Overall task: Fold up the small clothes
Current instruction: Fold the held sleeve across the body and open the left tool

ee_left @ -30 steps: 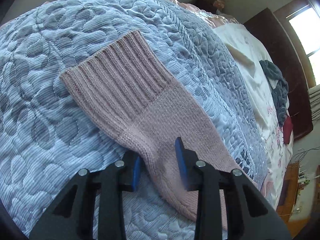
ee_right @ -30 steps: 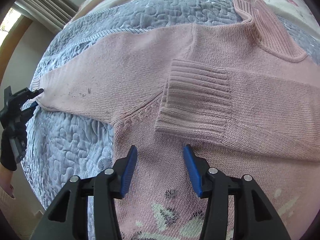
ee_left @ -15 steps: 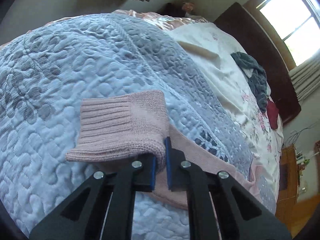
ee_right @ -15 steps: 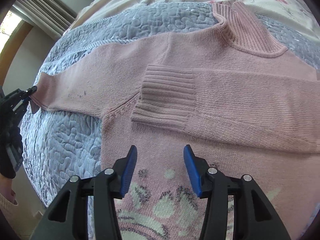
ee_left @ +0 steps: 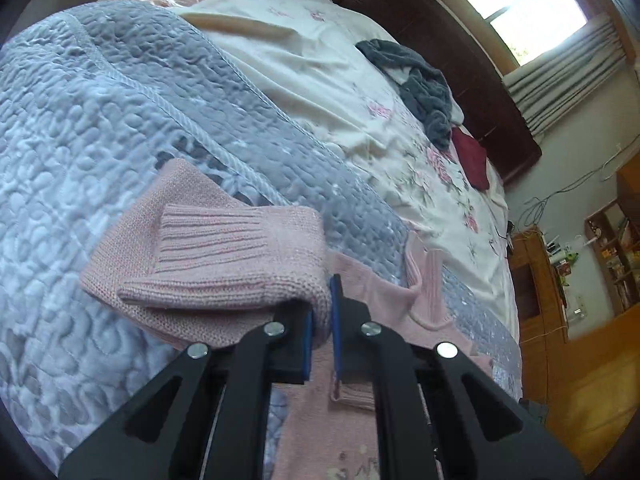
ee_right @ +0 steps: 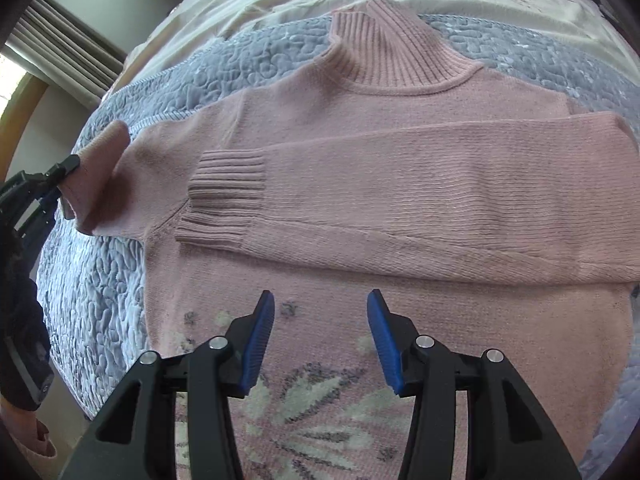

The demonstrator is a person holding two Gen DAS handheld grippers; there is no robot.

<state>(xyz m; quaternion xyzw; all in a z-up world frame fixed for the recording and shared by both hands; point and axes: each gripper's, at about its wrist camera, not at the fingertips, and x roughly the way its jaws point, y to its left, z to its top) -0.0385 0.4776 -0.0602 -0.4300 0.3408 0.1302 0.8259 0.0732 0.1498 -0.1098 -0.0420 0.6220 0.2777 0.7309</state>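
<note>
A pink sweater [ee_right: 400, 184] lies flat on a grey quilt [ee_right: 100, 300] on the bed, its ribbed collar [ee_right: 392, 56] at 12 o'clock in the right wrist view. One sleeve [ee_right: 440, 200] is folded across the chest, its ribbed cuff [ee_right: 228, 196] ending near 9 o'clock of the body. A pale flower pattern [ee_right: 304, 412] shows on the lower front.

The right gripper [ee_right: 320, 336] hovers over that lower front at 6 o'clock, jaws wide and holding nothing.

The left gripper [ee_left: 320, 320] has its jaws narrow, pinched on the other sleeve [ee_left: 224, 264], which is lifted off the quilt and doubled over so that its cuff [ee_left: 212, 240] points toward 9 o'clock in the left wrist view. In the right wrist view this gripper [ee_right: 60, 176] sits at the 9 o'clock edge with the bunched sleeve end [ee_right: 100, 176] in it, and a dark-gloved hand [ee_right: 20, 320] below.

Beyond the quilt, a white floral sheet [ee_left: 340, 92] covers the rest of the bed, with a grey garment [ee_left: 420, 84] and a dark red one [ee_left: 472, 156] lying on it toward 2 o'clock. A window [ee_left: 520, 0] is at 1 o'clock.
</note>
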